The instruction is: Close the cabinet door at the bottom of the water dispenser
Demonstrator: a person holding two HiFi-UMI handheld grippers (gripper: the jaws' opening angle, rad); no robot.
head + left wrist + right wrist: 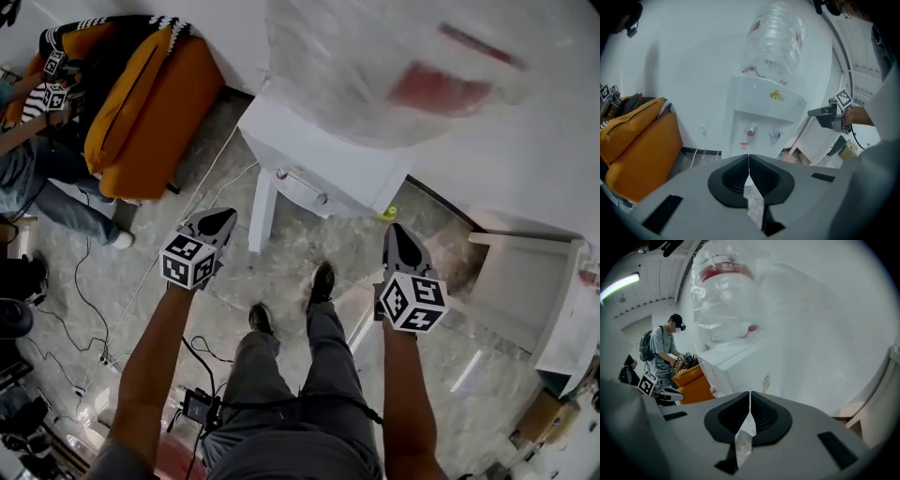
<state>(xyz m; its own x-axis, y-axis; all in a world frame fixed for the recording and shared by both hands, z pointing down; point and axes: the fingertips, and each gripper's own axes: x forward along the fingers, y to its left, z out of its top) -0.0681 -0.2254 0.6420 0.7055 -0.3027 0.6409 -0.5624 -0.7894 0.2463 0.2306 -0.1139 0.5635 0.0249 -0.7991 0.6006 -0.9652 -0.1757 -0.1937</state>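
As the head view looked steeply down, the left gripper (217, 223) and right gripper (401, 236) hung before the water dispenser (319, 155), whose cabinet door (262, 211) stood swung out at its lower left. In the left gripper view, the jaws were pressed together, empty. The right gripper view showed the same.

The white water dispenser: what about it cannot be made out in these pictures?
- Left gripper view: the grey body of the left gripper covers the white water dispenser below its taps, hiding the bottom cabinet door.
- Right gripper view: the right gripper hides it likewise.
- Head view: the clear plastic bottle is blurred; its red label is unreadable.
- Left gripper view: the yellow logo is too small to read.
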